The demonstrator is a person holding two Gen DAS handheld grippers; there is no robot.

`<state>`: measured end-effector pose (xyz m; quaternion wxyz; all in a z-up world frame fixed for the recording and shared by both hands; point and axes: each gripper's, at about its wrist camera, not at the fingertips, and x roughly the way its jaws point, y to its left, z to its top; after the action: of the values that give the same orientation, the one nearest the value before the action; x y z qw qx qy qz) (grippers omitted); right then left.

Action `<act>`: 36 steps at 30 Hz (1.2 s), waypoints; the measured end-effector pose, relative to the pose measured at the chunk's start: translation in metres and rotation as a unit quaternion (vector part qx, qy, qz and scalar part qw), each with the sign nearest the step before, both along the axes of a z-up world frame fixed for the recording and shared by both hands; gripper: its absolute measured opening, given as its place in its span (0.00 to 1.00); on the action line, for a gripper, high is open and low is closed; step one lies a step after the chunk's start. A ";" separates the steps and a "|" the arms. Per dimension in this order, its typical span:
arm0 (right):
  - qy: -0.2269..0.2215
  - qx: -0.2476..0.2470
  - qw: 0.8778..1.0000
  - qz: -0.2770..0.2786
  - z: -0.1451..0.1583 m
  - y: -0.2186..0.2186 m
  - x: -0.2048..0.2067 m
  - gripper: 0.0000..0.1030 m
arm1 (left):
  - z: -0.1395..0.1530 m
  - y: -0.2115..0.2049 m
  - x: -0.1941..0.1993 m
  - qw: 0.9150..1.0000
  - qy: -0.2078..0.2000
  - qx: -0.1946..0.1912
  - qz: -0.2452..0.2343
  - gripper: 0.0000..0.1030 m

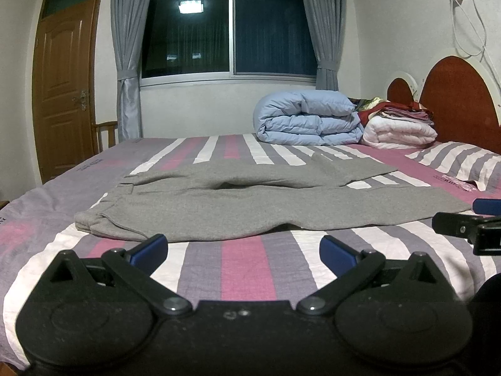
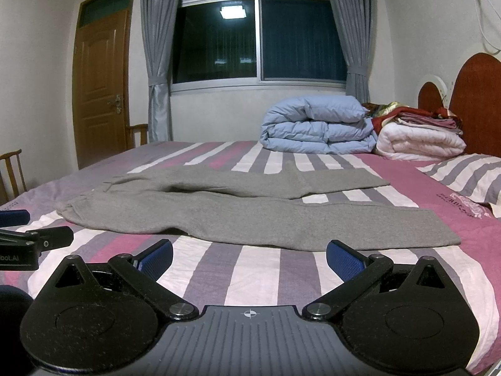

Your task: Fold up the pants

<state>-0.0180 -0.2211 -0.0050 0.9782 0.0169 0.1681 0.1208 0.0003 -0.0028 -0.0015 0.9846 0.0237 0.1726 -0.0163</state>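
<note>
Grey pants (image 1: 250, 206) lie spread flat across the striped bed, waistband to the left, both legs running right; they also show in the right wrist view (image 2: 219, 216). My left gripper (image 1: 244, 252) is open and empty, just short of the pants' near edge, by the waistband end. My right gripper (image 2: 249, 257) is open and empty, just short of the near leg's edge. The right gripper's fingers (image 1: 463, 225) show at the right edge of the left wrist view. The left gripper's fingers (image 2: 47, 238) show at the left edge of the right wrist view.
The bed (image 1: 247, 269) has a pink, grey and white striped cover. A folded blue duvet (image 1: 308, 117), a white quilt (image 1: 400, 133) and a striped pillow (image 1: 463, 159) lie by the red headboard (image 1: 460, 100). A window, a door and wooden chairs (image 2: 12, 169) stand beyond.
</note>
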 end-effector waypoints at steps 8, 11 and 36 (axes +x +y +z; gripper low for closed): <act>0.000 0.000 1.000 0.000 0.000 -0.001 -0.001 1.00 | -0.001 0.000 0.000 1.000 0.001 0.001 0.000 0.94; 0.000 0.000 1.000 0.000 0.001 -0.001 -0.001 1.00 | -0.001 0.000 0.000 1.000 0.000 0.000 0.000 0.94; 0.000 0.000 1.000 0.000 0.001 -0.001 -0.001 1.00 | -0.001 0.001 0.002 1.000 0.001 0.001 -0.001 0.94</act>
<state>-0.0190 -0.2224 -0.0043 0.9783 0.0174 0.1679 0.1205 0.0019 -0.0017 -0.0027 0.9844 0.0244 0.1733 -0.0168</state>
